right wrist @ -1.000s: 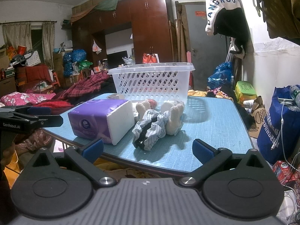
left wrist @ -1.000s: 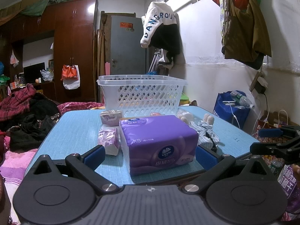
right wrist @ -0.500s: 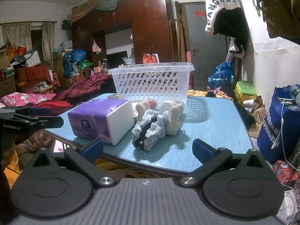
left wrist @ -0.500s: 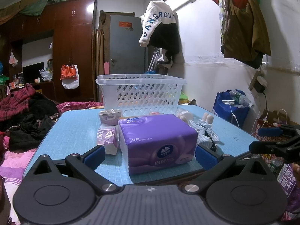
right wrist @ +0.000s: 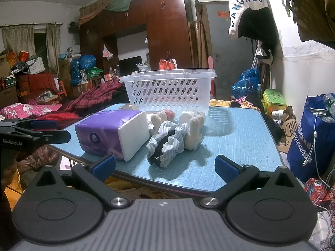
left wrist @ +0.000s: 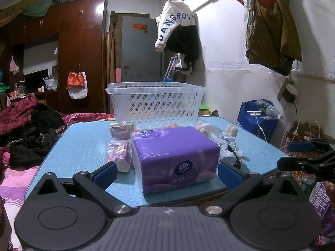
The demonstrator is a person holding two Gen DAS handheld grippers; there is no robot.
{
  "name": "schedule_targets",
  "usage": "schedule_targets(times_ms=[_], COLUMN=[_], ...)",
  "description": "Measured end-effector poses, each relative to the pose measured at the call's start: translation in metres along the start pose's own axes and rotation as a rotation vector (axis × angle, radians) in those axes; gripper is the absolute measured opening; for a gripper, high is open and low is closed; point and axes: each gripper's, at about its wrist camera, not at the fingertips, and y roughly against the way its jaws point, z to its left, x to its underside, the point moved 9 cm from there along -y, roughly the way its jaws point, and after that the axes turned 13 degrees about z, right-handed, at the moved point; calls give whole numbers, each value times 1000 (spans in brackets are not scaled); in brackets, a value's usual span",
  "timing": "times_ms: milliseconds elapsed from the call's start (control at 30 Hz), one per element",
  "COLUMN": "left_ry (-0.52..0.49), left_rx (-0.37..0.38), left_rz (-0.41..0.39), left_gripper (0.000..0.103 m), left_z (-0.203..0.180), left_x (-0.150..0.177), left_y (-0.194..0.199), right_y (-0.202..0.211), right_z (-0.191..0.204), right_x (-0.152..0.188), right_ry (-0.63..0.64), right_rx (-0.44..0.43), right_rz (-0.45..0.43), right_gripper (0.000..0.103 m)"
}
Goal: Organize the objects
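A purple tissue pack (left wrist: 175, 156) lies near the front edge of the blue table (left wrist: 83, 138), straight ahead of my open left gripper (left wrist: 166, 172), whose fingers flank its near end without touching. Behind it stands a white slotted basket (left wrist: 156, 103). Small pink tissue packets (left wrist: 119, 156) lie to the pack's left. A striped cloth bundle with cream socks (right wrist: 173, 138) rests right of the tissue pack (right wrist: 111, 133). My right gripper (right wrist: 165, 166) hangs open just off the table edge, short of the bundle. The basket (right wrist: 169, 92) sits at the table's back.
A blue bag with bottles (right wrist: 312, 138) stands on the floor right of the table (right wrist: 240, 138). Clothes pile on a bed (left wrist: 27, 133) to the left. A white-and-black garment (left wrist: 178, 33) hangs on the wall behind the basket. Bare table surface shows at the right.
The left gripper has drifted slightly, so the tissue pack sits a touch lower and left in its view. The right gripper has barely moved. Both stay open.
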Motion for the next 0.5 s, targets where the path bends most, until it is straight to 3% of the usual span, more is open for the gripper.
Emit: schedule_targets(times_ms=[500], left_ry=[-1], left_rx=[0], left_rz=[2], left_gripper=[103], left_z=[-1], left_x=[2], left_y=[0], right_y=[0], right_z=[0], right_x=[0], right_ry=[-3], right_rx=[0], right_rz=[2], right_gripper=[103])
